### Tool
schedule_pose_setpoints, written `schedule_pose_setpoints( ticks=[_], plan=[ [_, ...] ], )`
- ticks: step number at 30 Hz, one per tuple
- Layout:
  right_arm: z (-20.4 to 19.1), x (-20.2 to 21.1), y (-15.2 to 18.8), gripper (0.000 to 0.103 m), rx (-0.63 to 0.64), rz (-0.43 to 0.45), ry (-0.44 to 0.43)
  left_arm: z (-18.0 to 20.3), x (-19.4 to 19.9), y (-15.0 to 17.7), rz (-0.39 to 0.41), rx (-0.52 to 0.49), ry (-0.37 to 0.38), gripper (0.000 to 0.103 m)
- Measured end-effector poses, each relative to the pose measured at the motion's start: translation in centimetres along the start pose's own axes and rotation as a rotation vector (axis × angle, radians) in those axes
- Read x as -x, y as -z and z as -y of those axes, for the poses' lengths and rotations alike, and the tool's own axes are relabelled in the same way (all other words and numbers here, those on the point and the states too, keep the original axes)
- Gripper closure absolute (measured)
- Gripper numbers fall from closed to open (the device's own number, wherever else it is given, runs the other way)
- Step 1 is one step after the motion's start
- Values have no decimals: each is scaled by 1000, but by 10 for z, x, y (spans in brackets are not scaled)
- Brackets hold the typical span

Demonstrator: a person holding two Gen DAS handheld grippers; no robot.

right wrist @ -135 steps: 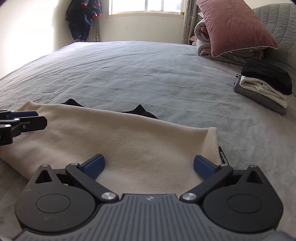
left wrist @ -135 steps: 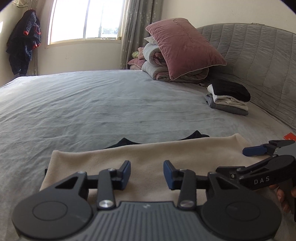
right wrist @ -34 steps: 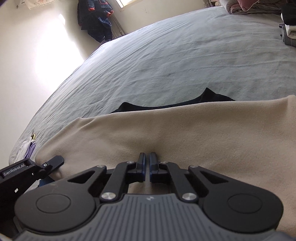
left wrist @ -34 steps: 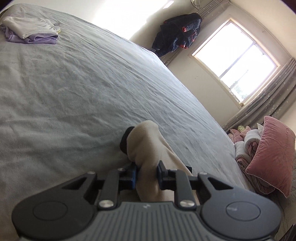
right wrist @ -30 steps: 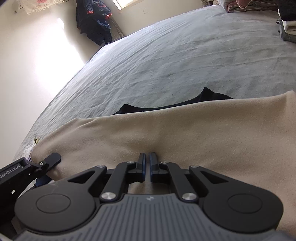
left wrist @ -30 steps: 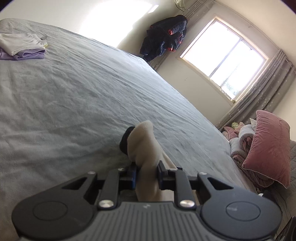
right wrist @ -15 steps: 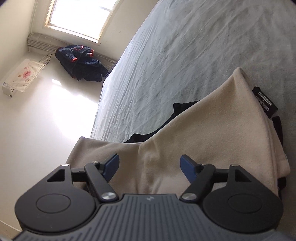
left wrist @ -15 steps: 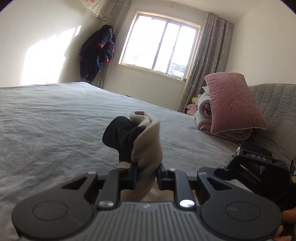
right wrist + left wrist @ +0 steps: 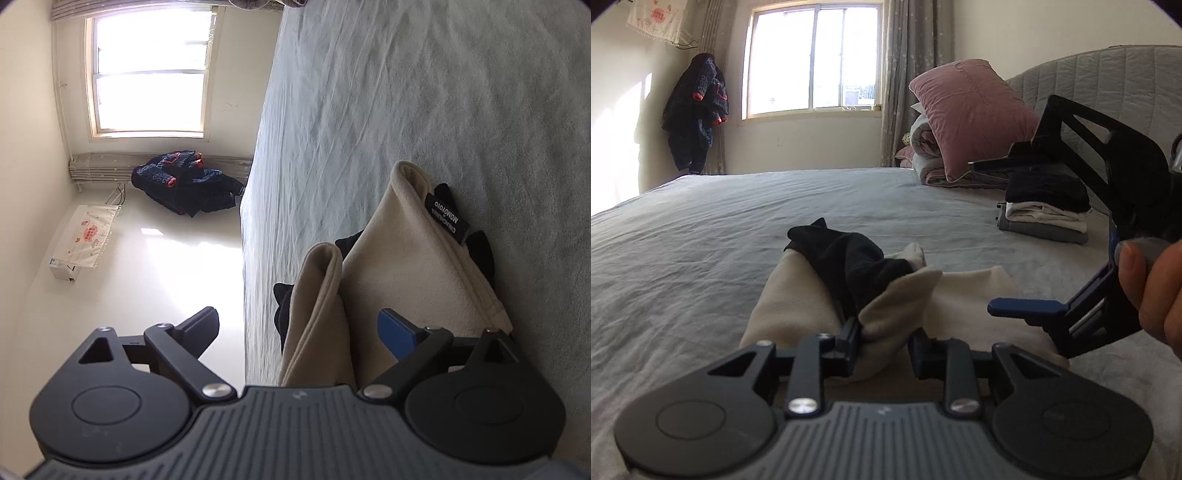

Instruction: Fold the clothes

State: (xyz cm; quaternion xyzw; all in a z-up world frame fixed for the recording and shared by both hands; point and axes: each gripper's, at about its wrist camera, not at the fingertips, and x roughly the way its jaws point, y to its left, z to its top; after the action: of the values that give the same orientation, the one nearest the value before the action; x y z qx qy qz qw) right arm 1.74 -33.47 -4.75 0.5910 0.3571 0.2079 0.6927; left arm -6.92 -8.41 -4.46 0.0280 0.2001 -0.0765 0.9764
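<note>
A cream garment with a black lining lies folded over on the grey bed. My left gripper has a fold of the cream cloth between its jaws. The jaws are opening, and the cloth still touches both pads. My right gripper is rolled on its side with its jaws opening wide. The cream garment runs between its fingers without being pinched. A black label shows on the garment's edge. In the left wrist view the right gripper hangs just right of the garment.
A stack of folded clothes sits at the back right near the padded headboard. A pink pillow leans on rolled bedding. A dark jacket hangs by the window. A hand holds the right gripper.
The right gripper let go of the cream garment, opened wide and rolled onto its side. The left gripper rolled level and carried its end of the garment across toward the right gripper.
</note>
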Motion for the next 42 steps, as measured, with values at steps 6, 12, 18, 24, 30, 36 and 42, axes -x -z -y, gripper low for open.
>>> schedule_pose_setpoints(
  ticks=[6, 12, 18, 24, 30, 36, 42],
  plan=[
    [-2, -5, -1, 2, 14, 11, 45, 9, 20, 7, 21, -162, 216, 40],
    [-37, -21, 14, 7, 223, 38, 147, -15, 40, 2, -1, -92, 349, 38],
    [-56, -38, 40, 8, 459, 18, 259, -65, 43, -15, 21, 97, 313, 39],
    [-41, -65, 36, 11, 464, 23, 348, -88, 7, -33, -18, 83, 260, 40],
    [-43, -84, 36, 27, 523, 92, 395, -95, -24, -28, -41, 37, 287, 41],
    [-43, -104, 48, 37, 648, 110, 449, -90, -32, -15, -27, 11, 306, 41],
    [-33, -110, 49, 50, 657, 150, 434, -93, -34, -16, -24, 14, 324, 39]
  ],
)
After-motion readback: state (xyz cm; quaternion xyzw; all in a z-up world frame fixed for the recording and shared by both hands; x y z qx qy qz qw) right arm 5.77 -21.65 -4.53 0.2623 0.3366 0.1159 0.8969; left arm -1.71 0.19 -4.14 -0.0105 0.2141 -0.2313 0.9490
